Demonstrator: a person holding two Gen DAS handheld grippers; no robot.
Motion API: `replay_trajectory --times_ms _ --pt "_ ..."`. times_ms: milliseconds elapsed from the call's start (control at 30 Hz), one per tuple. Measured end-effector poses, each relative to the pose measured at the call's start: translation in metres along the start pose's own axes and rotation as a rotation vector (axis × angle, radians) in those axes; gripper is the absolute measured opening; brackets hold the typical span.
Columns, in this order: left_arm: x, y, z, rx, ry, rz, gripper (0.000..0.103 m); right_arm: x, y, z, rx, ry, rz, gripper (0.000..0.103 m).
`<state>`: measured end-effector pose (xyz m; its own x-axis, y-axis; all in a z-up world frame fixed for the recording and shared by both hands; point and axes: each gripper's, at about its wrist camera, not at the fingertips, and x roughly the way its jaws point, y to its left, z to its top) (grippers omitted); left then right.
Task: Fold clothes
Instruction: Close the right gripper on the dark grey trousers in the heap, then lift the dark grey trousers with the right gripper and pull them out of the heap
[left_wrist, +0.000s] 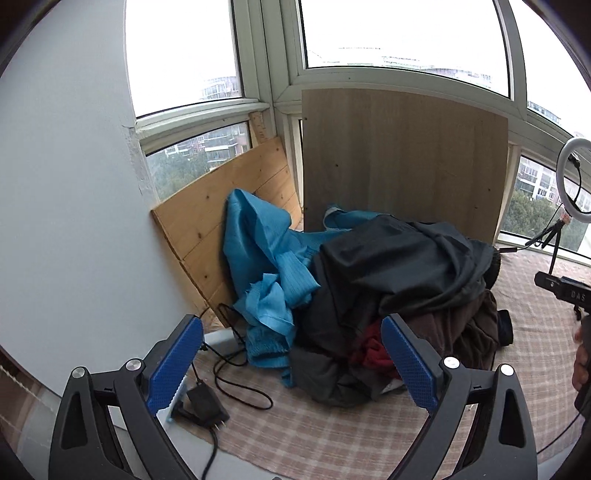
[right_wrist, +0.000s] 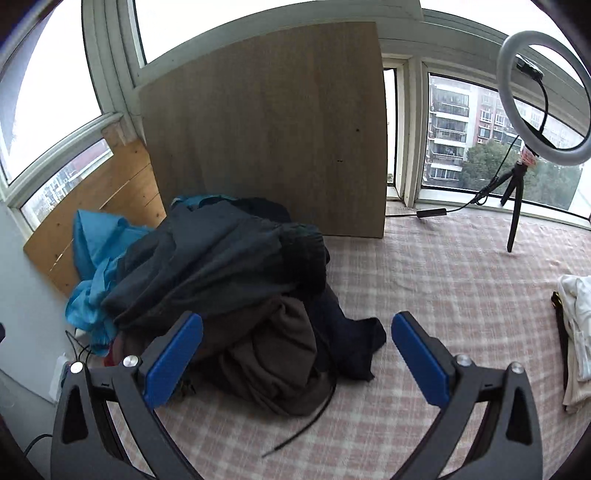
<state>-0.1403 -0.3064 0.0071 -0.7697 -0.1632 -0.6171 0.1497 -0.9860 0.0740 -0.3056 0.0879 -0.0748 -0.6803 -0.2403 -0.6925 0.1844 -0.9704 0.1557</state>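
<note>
clothes pile (right_wrist: 229, 280) ahead, both grippers (left_wrist: 291, 365) (right_wrist: 297, 358) spread

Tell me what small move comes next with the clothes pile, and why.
Probably lower the right gripper onto the brown garment and close on it. Both grippers are open and empty, the pile is unsorted, and the brown piece lies nearest, at the front edge between the right fingers.

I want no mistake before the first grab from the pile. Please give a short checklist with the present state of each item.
1. Left gripper jaws open, empty: ok.
2. Right gripper jaws open, empty: ok.
3. Dark grey garment on top of the pile, reachable: ok.
4. Bare checked pink cloth surface for folding: ok.
5. Black cable away from the clothes: not ok, it runs beside the crumpled blue garment.
6. Garments tangled together: cannot tell.
</note>
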Motion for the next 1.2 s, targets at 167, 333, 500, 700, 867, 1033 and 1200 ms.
replay_trajectory --times_ms 167,333,500,700,867,1033,1200 --pt "0.018 0.012 0.009 0.014 0.008 -0.021 0.1 0.048 0.023 0.031 0.037 0.061 0.007 0.103" --pt "0.03 0.007 0.014 0.028 0.009 -0.05 0.1 0.078 0.051 0.043 -0.005 0.103 -0.018 0.103" --pt "0.043 0.001 0.019 0.041 0.004 -0.068 0.1 0.106 0.073 0.049 -0.055 0.16 0.001 0.103" --pt "0.066 -0.002 0.023 0.034 0.02 -0.088 0.101 0.122 0.096 0.055 -0.131 0.164 0.009 0.097" --pt "0.077 0.0 0.022 0.039 0.039 -0.089 0.101 0.122 0.1 0.062 -0.145 0.149 0.046 0.021" --pt "0.082 0.008 0.019 0.033 0.05 -0.083 0.101 0.106 0.098 0.074 -0.131 0.07 0.058 0.003" --pt "0.084 0.024 0.014 0.0 0.067 -0.063 0.101 0.069 0.106 0.105 -0.162 -0.04 0.083 0.002"
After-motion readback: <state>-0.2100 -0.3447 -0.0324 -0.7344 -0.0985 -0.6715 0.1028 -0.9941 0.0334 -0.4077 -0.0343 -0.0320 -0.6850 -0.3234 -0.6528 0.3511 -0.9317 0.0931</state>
